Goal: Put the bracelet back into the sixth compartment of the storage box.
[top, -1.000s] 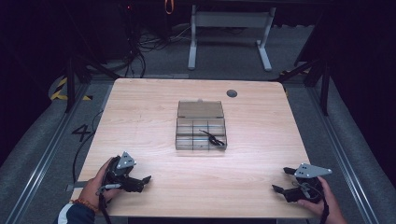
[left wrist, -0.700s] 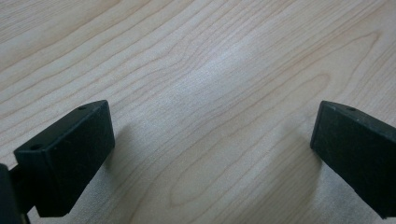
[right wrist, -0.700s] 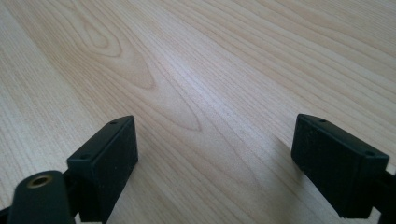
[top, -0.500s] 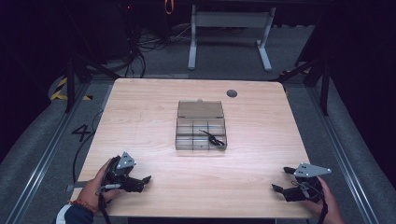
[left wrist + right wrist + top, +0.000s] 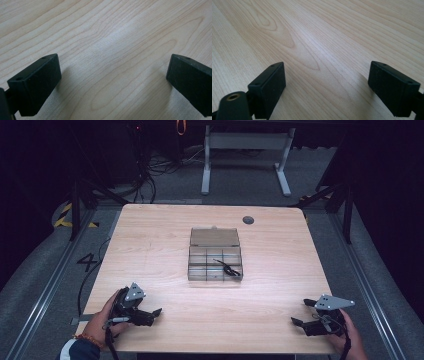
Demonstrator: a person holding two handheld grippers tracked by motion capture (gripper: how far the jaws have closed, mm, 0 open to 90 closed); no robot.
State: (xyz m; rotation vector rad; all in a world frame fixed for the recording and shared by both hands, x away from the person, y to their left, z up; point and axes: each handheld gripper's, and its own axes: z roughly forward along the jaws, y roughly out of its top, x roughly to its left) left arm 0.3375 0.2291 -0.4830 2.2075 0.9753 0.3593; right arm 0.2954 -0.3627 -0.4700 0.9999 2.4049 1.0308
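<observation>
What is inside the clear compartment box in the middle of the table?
The compartment box has its lid open. A small black item lies in the right-hand compartments. The other compartments look empty; the high view is too distant to rule out tiny parts.

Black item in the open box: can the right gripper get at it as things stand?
Probably yes. The box sits mid-table with its lid folded back, and the black item lies exposed in a right-side compartment. Bare table lies between it and the right gripper, whose jaws are open. The compartment walls may crowd the jaws.
</observation>
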